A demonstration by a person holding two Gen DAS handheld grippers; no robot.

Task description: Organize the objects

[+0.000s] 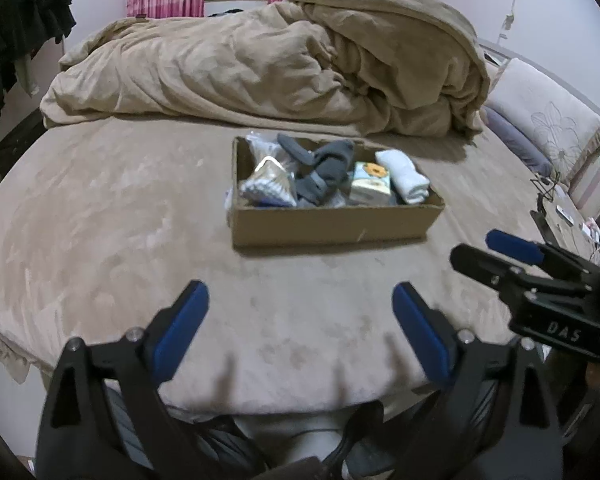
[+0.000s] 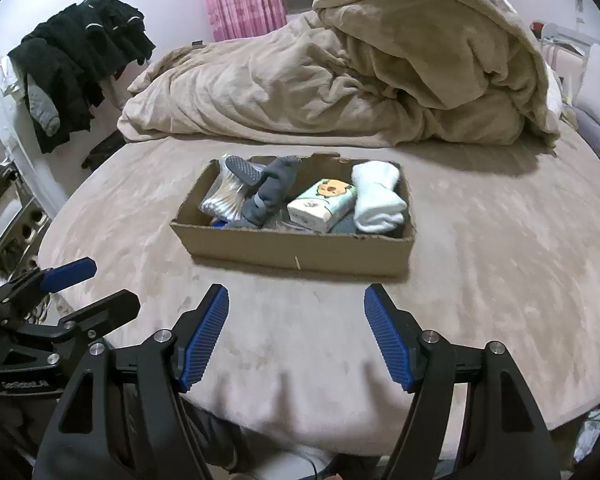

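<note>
A shallow cardboard box sits on the beige bed. It holds a bag of cotton swabs, grey socks, a tissue pack and a rolled white sock. My left gripper is open and empty, above the bed's near edge in front of the box. My right gripper is open and empty, beside it to the right.
A crumpled beige duvet lies behind the box. Dark clothes hang at the left wall. A pillow lies at the right. The bed sheet around the box is bare.
</note>
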